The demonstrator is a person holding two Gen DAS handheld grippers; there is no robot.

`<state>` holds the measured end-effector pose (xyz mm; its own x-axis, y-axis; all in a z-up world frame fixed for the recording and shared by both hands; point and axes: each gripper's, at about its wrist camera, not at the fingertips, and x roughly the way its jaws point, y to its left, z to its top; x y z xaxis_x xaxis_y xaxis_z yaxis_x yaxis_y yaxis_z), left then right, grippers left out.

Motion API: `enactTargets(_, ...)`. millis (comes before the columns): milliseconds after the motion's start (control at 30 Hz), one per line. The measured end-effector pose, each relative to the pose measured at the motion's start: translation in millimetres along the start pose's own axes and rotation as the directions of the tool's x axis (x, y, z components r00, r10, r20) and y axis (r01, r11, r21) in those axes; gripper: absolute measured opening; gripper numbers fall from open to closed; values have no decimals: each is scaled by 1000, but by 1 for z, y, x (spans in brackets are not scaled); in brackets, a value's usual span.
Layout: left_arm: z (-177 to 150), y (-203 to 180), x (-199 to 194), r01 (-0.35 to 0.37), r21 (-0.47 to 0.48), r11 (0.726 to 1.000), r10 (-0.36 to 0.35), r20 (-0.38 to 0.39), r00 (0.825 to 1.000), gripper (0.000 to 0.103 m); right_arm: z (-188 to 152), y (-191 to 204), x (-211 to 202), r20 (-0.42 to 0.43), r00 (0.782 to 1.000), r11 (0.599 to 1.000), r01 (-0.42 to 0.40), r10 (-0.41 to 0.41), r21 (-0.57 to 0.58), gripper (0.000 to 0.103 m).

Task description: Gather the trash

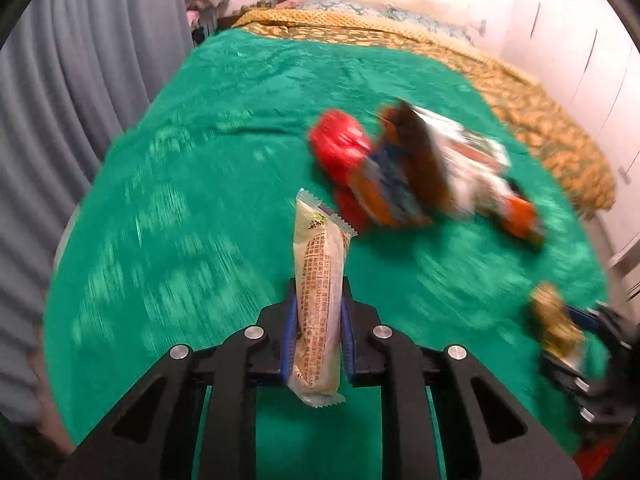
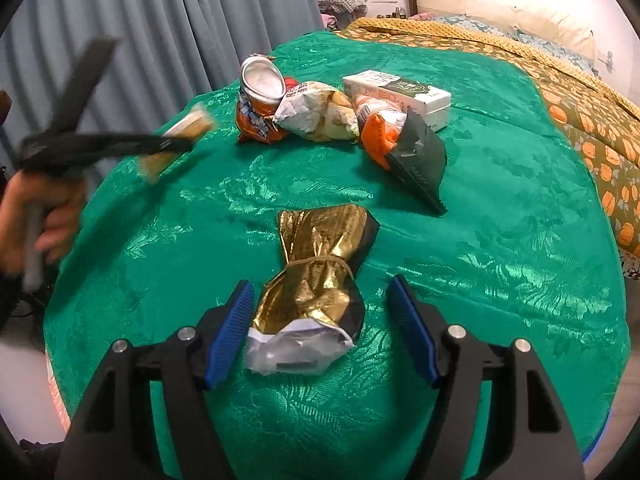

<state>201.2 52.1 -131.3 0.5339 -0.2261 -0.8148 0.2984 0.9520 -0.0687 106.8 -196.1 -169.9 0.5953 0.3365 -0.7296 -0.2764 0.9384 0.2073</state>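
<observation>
Trash: pale printed plastic snack wrapper (image 1: 318,300) clamped in left tool (image 1: 317,312) at lower centre; crumpled gold foil bag (image 2: 316,280) lies on green-clothed counter (image 2: 500,240) between parted right tool (image 2: 320,324) pads.

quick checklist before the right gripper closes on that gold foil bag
1. Right gripper open wide enough: ok, its blue pads stand on either side of the crumpled gold foil bag.
2. Bag centred between the pads: ok, roughly midway.
3. Pads clear of the bag: the left one looks close to it; contact cannot tell.
4. Left gripper load secure: ok, shut on the pale printed snack wrapper.
5. Left gripper clear of the right: ok, off to the side.
6. Green patterned tablecloth caught under the pads: cannot tell.
</observation>
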Motion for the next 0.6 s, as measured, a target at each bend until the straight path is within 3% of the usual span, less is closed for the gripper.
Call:
enactTargets(233,-73,-45,-27,58,-11,998,-58,-9,998,21,0,0,0,-3,1000,1000,-7,7,-3,69)
enactTargets(267,-78,-47,-28,55,-7,998,-55,-9,998,31,0,-1,-1,-2,1000,1000,-16,16,1,69)
enactTargets(300,-84,-49,-29,53,-6,999,-53,-8,999,47,-1,-3,-2,-2,1000,1000,-29,29,7,70)
enactTargets(367,-90,-48,-32,61,-8,998,-61,3,998,59,-2,-6,-4,-8,998,998,-60,60,18,73)
enactTargets(600,-90,-46,-38,59,59,997,-59,2,998,72,2,-3,-11,-79,994,997,-66,69,46,75)
